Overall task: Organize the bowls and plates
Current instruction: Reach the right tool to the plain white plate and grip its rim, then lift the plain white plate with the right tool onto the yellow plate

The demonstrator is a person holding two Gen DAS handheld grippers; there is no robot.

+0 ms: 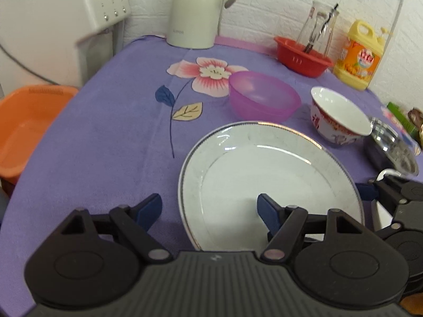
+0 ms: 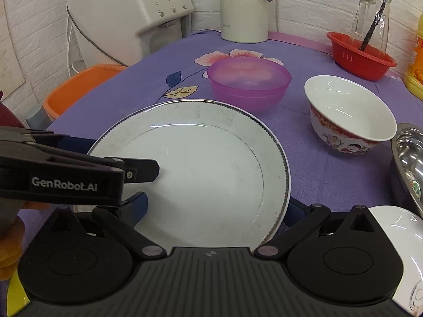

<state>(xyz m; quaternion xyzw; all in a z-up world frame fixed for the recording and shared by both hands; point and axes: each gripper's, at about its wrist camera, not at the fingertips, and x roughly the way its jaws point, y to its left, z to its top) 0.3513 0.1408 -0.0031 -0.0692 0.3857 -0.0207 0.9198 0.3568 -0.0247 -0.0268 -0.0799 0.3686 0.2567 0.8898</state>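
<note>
A large white plate (image 1: pixel 264 174) (image 2: pixel 201 163) with a thin silver rim lies on the purple cloth. My left gripper (image 1: pixel 208 208) (image 2: pixel 113 155) is open and straddles the plate's left rim, one finger over the plate and one outside it. My right gripper (image 2: pixel 216 207) (image 1: pixel 372 208) is open at the plate's near right rim, its left finger over the plate and its right finger beyond the edge. Behind the plate stand a translucent purple bowl (image 1: pixel 264 97) (image 2: pixel 248 84) and a white bowl with red pattern (image 1: pixel 338 116) (image 2: pixel 349 113).
A steel dish (image 1: pixel 391 148) (image 2: pixel 409 158) and another white dish (image 2: pixel 396 237) sit at the right. At the back are a kettle (image 1: pixel 195 10), a red basket (image 1: pixel 301 58) holding a glass carafe, and a yellow detergent bottle (image 1: pixel 359 55). An orange basin (image 1: pixel 26 126) is off the table's left edge.
</note>
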